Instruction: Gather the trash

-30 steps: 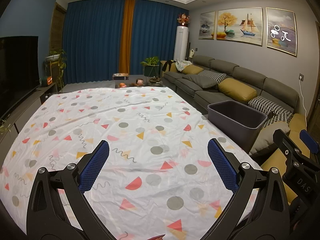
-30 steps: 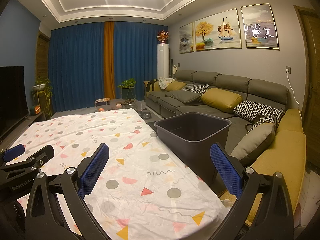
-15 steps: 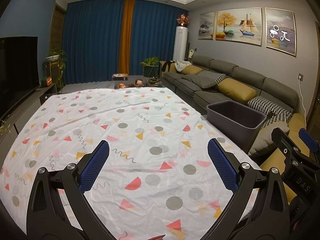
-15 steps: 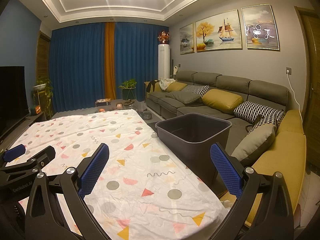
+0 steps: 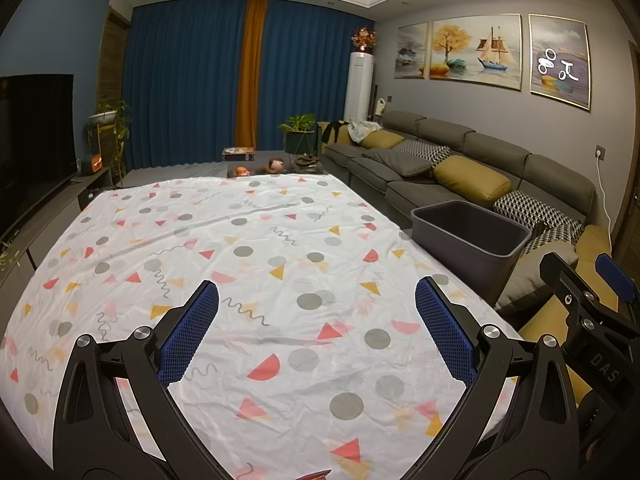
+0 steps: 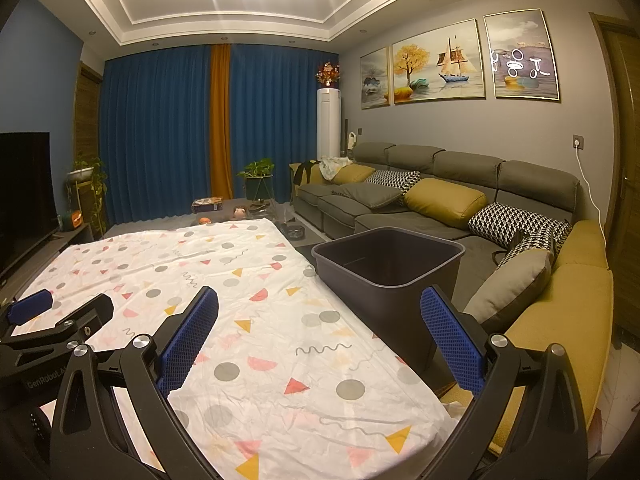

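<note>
A dark grey bin stands beside the right edge of a table covered with a patterned white cloth. No trash shows on the cloth in either view. My left gripper hovers open over the near part of the cloth, nothing between its blue pads. My right gripper is open too, near the table's right corner, with the bin just ahead of its right finger. The bin's visible inside looks empty. In the left wrist view the right gripper's body shows at the far right.
A long grey sofa with yellow and patterned cushions runs along the right wall behind the bin. A dark TV on a low unit lines the left. A low table with small items and a plant lie beyond the cloth.
Both views have shifted very slightly; the bin sits a touch further left in the left wrist view. Both grippers stay open and empty.
</note>
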Motion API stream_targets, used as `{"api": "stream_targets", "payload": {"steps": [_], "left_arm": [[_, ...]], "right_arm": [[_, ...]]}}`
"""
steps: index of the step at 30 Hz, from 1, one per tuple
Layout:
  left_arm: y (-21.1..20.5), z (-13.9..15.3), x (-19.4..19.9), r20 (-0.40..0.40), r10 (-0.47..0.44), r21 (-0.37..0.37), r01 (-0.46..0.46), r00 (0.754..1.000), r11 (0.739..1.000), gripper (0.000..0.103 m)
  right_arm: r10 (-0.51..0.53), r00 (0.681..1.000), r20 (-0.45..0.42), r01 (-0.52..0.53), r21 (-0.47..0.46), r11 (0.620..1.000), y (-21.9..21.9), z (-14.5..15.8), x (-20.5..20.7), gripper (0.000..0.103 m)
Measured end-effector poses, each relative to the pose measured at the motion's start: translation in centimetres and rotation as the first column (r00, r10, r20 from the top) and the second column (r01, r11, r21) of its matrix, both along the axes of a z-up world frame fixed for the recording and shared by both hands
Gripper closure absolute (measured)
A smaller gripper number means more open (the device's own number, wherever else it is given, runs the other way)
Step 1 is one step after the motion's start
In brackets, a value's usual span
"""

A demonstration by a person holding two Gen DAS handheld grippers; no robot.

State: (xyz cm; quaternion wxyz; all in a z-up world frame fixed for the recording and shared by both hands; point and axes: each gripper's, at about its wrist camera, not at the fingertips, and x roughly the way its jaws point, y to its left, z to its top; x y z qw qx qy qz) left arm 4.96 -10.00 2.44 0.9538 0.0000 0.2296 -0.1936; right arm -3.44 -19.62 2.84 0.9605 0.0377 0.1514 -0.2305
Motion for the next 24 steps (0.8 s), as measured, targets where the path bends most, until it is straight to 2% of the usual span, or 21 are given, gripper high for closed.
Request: {"api": "stream_targets", "payload": {"steps": [13,18,24], "left_arm": [[-0.6,0.17,-0.05,0.003,-0.008,0.009,0.008,1.0,1.0,0.006],[-0.59,-0.14,-0.03,-0.002,-0.017,0.02,0.017,1.0,1.0,0.016],[-0.57,-0.15,-0.02,-0.002,-0.014,0.019,0.014,1.0,1.0,0.016]], "right_arm": [[0.001,1.0,-0.002,-0.001,0.003,1.0,-0.03,0.04,0.13,0.006],[0.003,1.0,-0.004,-0.003,0.003,1.0,-0.04,0.06,0.31,0.006],[0.002,1.0,-0.005,-0.002,0.004,1.0,-0.03,0.0,0.33,0.006]]}}
